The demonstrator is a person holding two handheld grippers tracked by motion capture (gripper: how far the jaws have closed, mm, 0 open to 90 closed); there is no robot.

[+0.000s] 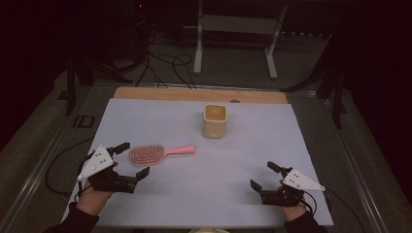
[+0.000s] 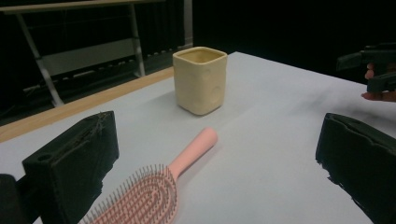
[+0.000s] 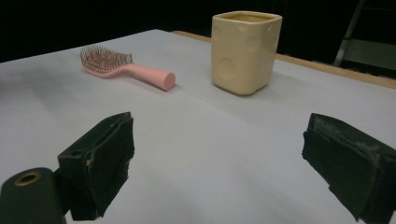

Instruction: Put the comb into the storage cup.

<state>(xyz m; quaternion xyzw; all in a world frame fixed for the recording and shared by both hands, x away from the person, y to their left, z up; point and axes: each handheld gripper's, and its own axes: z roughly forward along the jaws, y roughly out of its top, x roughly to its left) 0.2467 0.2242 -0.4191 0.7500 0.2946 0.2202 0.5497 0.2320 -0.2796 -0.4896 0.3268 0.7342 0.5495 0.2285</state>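
Plastic is what the pink hairbrush (image 1: 160, 153) looks like, so it should be light and stiff, with a smooth round handle that could slip or roll in a loose grip. It lies flat on the bench (image 1: 160, 124), bristles up, toward the left front, its handle pointing right toward the middle. Starting at the left, the left gripper (image 1: 127, 158) sits just beside the brush head, jaws spread wide and holding nothing; in the left gripper view the head (image 2: 140, 200) lies between the 2 black jaws. The bristle bed is springy and a poor place to pinch. The handle (image 1: 180, 149) looks like the better hold, squeezed across its width near the neck, where the weight should balance. Farther right and back, a cream square cup (image 1: 214, 121) stands upright, well apart from the brush. At the far right front, the right gripper (image 1: 265, 176) rests on the bench, jaws wide open and empty.
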